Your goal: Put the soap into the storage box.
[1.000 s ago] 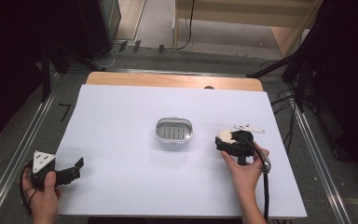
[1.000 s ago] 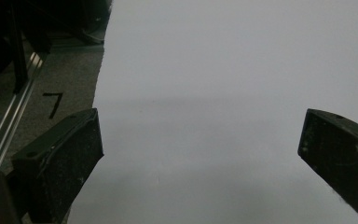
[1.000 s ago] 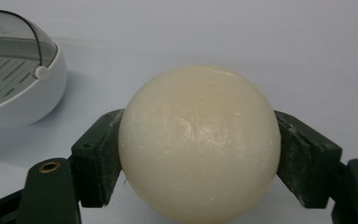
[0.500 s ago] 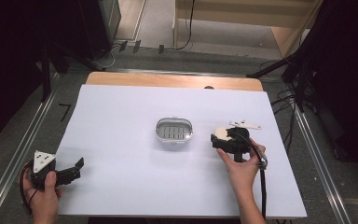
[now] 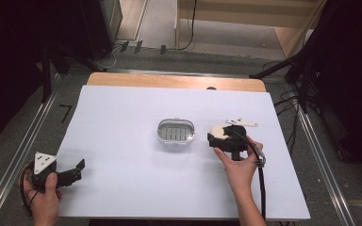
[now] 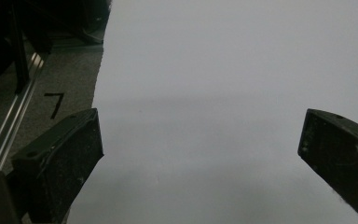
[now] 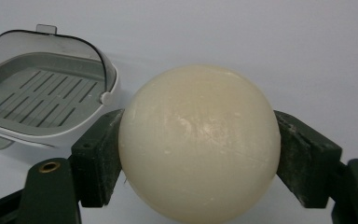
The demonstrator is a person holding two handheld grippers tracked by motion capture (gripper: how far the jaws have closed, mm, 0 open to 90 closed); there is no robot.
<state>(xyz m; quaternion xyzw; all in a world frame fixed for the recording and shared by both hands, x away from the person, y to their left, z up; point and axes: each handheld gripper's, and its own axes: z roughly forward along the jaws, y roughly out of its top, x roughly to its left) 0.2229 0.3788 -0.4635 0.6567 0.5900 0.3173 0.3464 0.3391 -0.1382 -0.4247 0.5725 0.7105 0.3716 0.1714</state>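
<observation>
A cream, ball-like soap (image 7: 199, 140) sits clamped between the two black jaws of my right gripper (image 7: 200, 151), which is shut on it. In the high view that gripper (image 5: 215, 137) holds the soap (image 5: 215, 130) just right of the soap dish (image 5: 176, 131), a small gap apart. The dish (image 7: 42, 98) is white with a grey slotted tray, and its clear lid stands raised at the back. My left gripper (image 5: 78, 170) rests open at the table's front left corner; its jaws stand wide apart over bare white table (image 6: 200, 144).
The white table (image 5: 122, 117) has a wooden strip (image 5: 169, 81) along its far edge. Metal rails (image 5: 23, 141) run down both sides. A black "7" mark (image 5: 66, 112) is on the floor at left. Cables (image 5: 287, 99) lie at the far right.
My right gripper has carried the soap leftward, closer to the soap dish. The left gripper has not moved.
</observation>
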